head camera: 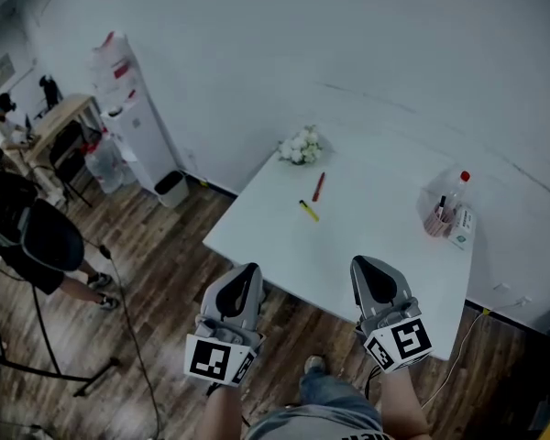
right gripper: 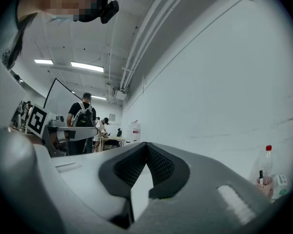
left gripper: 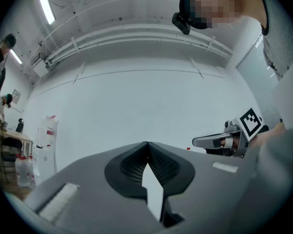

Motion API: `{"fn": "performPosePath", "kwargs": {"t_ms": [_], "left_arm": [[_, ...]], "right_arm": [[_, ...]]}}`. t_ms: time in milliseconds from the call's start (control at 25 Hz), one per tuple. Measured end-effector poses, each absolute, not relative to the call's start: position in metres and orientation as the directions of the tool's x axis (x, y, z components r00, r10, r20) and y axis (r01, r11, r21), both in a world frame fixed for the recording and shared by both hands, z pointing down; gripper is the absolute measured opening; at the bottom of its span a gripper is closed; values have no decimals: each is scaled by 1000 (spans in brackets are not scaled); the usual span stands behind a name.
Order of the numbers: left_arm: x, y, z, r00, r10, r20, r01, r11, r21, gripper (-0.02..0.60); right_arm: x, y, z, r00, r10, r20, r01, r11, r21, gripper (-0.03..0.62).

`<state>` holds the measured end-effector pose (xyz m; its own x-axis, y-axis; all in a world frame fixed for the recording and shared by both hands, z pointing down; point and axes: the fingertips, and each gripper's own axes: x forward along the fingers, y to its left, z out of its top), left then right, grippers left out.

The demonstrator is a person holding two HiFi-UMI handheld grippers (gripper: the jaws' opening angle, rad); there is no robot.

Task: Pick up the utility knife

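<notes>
Left gripper (head camera: 247, 273), right gripper (head camera: 365, 266), both closed, knife (head camera: 309, 211) ahead

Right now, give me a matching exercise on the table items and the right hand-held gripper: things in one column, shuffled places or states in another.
Things
1. white flower bunch
2. short yellow stick-shaped tool
3. clear plastic bottle with red cap
4. right hand-held gripper

Places or states
A. beside the pink cup, white table's right side
B. jaws shut, nothing between them
C. table's far corner
D. mid-table, just nearer than the slim red stick

Pairs: 1-C, 2-D, 3-A, 4-B
</notes>
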<state>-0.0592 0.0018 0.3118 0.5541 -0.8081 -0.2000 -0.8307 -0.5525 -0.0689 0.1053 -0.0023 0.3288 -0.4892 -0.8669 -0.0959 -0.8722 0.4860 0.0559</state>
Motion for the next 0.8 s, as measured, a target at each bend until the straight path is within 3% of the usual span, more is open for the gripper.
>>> {"fn": "performPosePath", "kwargs": {"t_ms": [800], "left_arm": [[-40,-88,322,502,-847,-175,-865,-497,-74,9]], "right_arm": [[116,-110,345,-580,-812,-59,-814,579,34,2]]}}
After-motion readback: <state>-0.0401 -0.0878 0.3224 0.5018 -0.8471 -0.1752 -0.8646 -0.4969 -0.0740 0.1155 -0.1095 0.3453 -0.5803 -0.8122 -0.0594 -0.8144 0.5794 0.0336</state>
